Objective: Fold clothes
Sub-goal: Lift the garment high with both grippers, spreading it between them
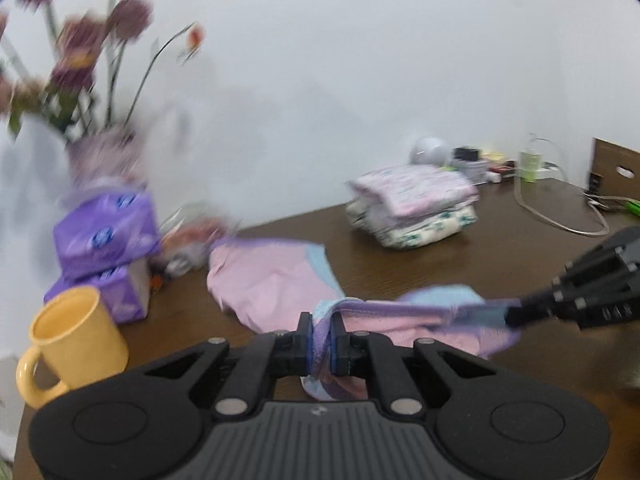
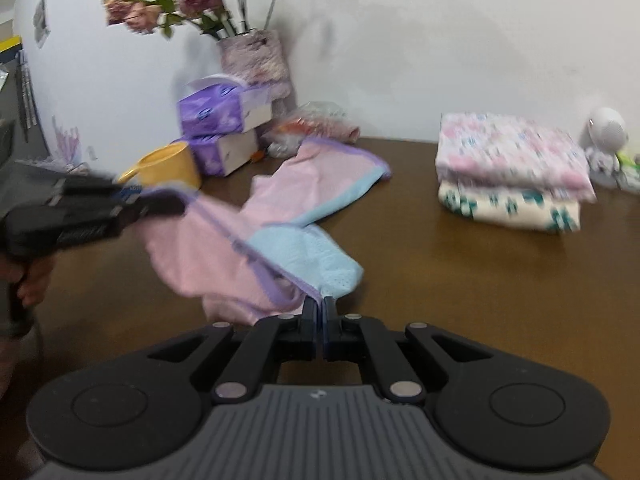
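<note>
Pink garment with purple trim and blue panel; yellow mug; brown table.

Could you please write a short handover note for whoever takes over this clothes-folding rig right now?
Left tongs: shut on the pink garment's purple hem.
Right tongs: shut on the same hem further along, hem stretched between the two.
Garment: partly lifted, far end on the brown table.
Done: folded stack by the wall.
Left: fold this garment, add it to the stack.
</note>
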### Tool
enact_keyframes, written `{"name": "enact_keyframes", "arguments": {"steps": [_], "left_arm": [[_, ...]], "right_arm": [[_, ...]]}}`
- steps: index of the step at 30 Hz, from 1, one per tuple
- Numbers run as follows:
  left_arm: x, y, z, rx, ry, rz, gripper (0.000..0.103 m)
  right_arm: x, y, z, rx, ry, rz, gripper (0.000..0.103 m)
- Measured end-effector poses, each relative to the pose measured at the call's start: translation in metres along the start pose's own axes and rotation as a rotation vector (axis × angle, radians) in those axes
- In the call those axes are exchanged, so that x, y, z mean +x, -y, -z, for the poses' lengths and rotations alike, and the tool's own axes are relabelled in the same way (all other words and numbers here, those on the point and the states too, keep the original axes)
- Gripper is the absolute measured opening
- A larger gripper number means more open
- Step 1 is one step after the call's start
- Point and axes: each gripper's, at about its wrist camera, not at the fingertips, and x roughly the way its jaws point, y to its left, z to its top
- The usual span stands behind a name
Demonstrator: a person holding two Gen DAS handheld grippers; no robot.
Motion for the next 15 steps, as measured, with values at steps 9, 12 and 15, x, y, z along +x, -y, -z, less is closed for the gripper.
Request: {"name": "enact_keyframes", "arguments": {"steps": [9,12,15], "left_arm": [[-0.050,0.085,-0.002,0.126,0.119,0.114,0.007],[-0.056,0.101,-0.002,0.121,0.123,0.129,0.007],[-0.062,0.109,-0.001,0.109,0.127,0.132,0.007]], "right_arm": [[-0.057,-0.010,0.065,0.027,0.002,0.055,0.007],[-0.066,-0.018,0.064,0.003,0.048,0.054,0.017],[-0.066,-0.031,0.058,-0.074,0.082,0.076,0.041]]}}
